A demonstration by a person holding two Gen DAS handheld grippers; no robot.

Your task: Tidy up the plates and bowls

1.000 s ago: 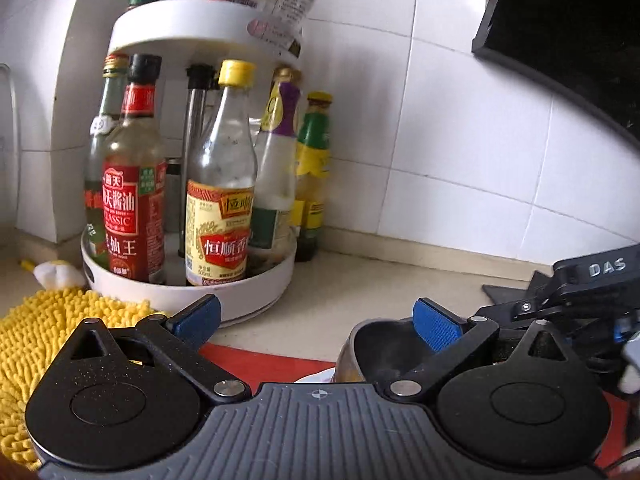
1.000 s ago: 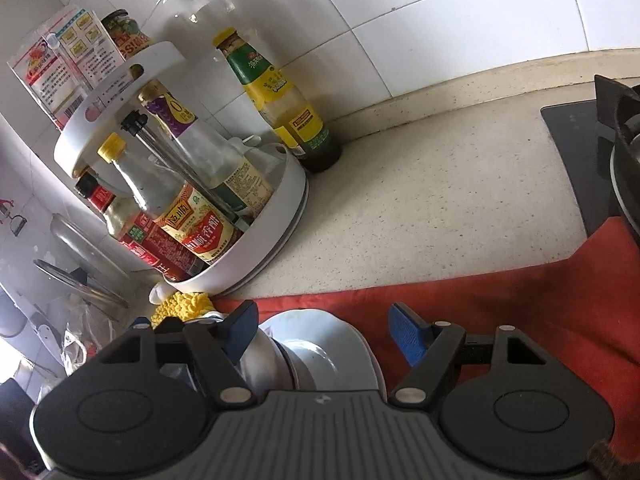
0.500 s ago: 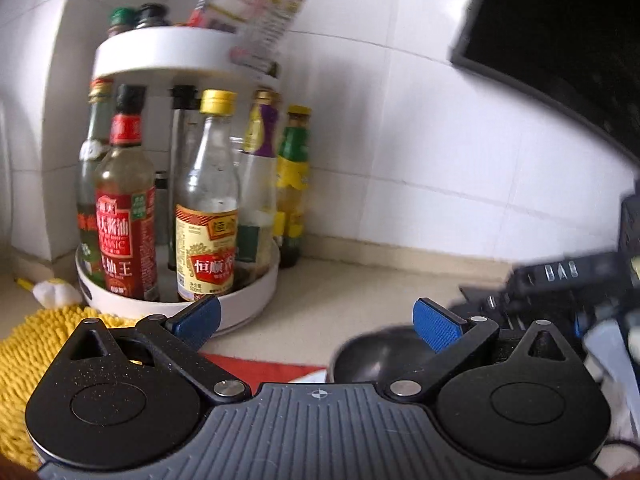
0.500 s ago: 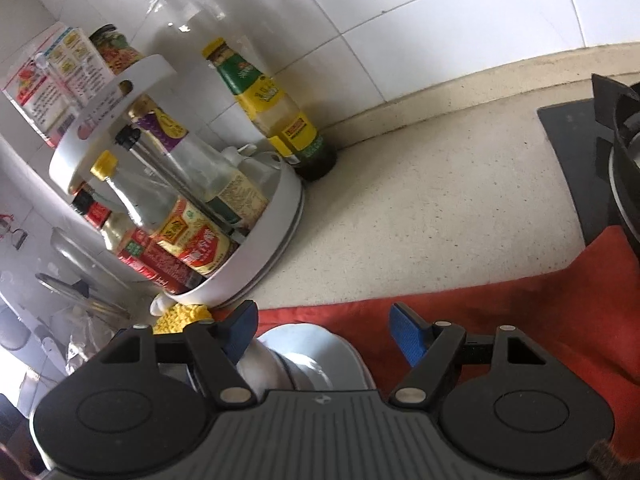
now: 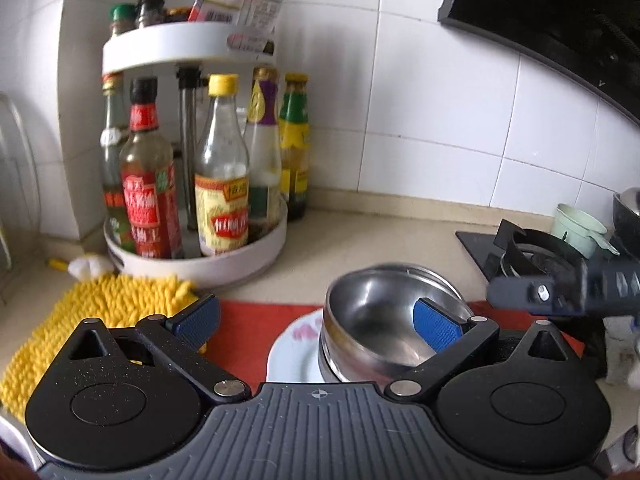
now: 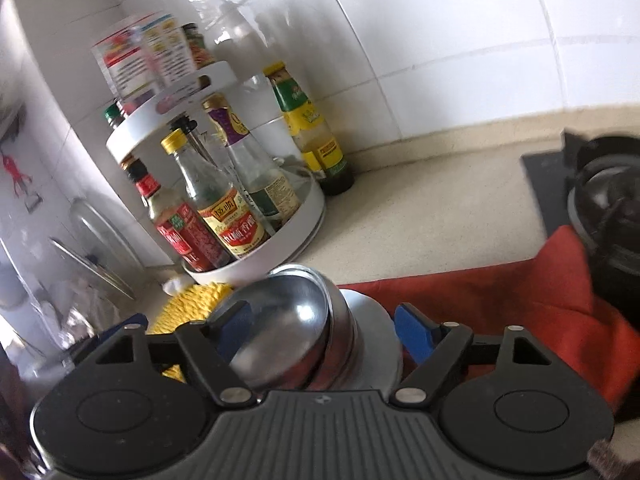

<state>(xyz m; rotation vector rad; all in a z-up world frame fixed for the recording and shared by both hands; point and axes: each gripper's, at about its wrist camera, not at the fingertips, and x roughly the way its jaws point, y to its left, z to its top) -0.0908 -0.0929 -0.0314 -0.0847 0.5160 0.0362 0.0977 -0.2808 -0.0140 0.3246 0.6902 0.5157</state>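
Two nested steel bowls (image 5: pixel 372 320) sit on a white plate (image 5: pixel 292 356) with a pink pattern, on a red cloth (image 5: pixel 248 328). My left gripper (image 5: pixel 316 322) is open above them; its right pad hangs over the top bowl's hollow without touching it. In the right wrist view the steel bowls (image 6: pixel 288 316) and the white plate (image 6: pixel 376 344) lie between the jaws of my right gripper (image 6: pixel 326 332). Those jaws are opening. The left pad overlaps the bowl's rim and the right pad stands clear of the bowl.
A white two-tier rack of sauce bottles (image 5: pixel 200 268) stands in the tiled corner, with a yellow shaggy cloth (image 5: pixel 100 312) in front of it. A gas stove (image 5: pixel 532 248) with a dark pot (image 6: pixel 608 200) is at the right. Beige counter (image 6: pixel 420 216) lies behind the red cloth (image 6: pixel 500 300).
Both views have pulled back and up, so the bowls and plate show more fully. The right gripper's jaws have spread wider around the bowls.
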